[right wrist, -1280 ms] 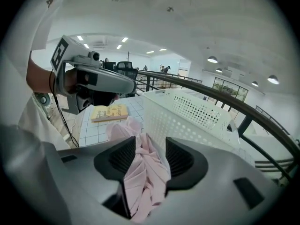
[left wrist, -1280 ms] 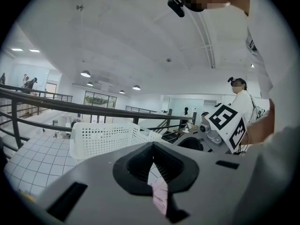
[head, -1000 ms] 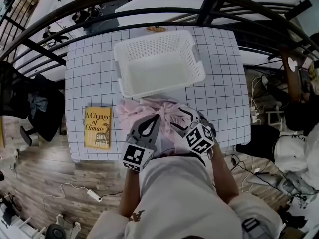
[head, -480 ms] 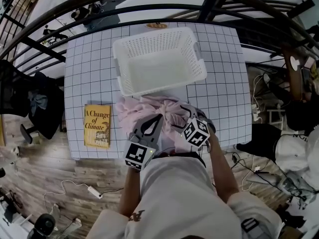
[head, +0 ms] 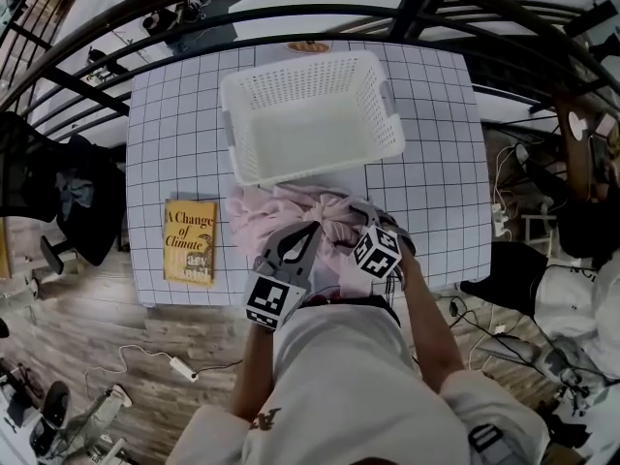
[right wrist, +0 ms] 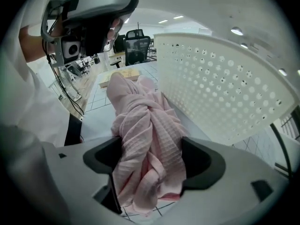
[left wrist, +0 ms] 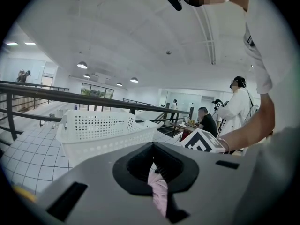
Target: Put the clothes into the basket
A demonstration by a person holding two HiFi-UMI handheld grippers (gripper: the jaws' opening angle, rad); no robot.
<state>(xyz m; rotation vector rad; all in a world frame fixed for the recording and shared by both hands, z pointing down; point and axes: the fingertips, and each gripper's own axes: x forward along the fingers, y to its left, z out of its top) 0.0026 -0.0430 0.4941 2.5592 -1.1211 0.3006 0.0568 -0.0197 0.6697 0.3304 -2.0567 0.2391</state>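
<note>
A pink garment (head: 281,211) lies bunched on the gridded table (head: 174,134), just in front of the empty white basket (head: 310,114). My left gripper (head: 300,238) sits at the pile's near edge. In the left gripper view a strip of the pink cloth (left wrist: 159,193) is pinched between its closed jaws (left wrist: 157,172). My right gripper (head: 360,216) is over the pile's right part. Its jaws (right wrist: 150,158) are opening wide, with a twisted roll of the pink garment (right wrist: 145,125) standing between them. The basket's wall (right wrist: 220,88) rises just to the right of it.
A yellow book (head: 190,243) lies on the table's left side. Dark curved railings (head: 407,8) run beyond the table's far edge. A chair with dark clothes (head: 58,201) stands off the left side, and cables lie on the floor.
My right gripper has shifted a little forward and left onto the pink pile and its jaws have spread. The left gripper has stayed almost where it was.
</note>
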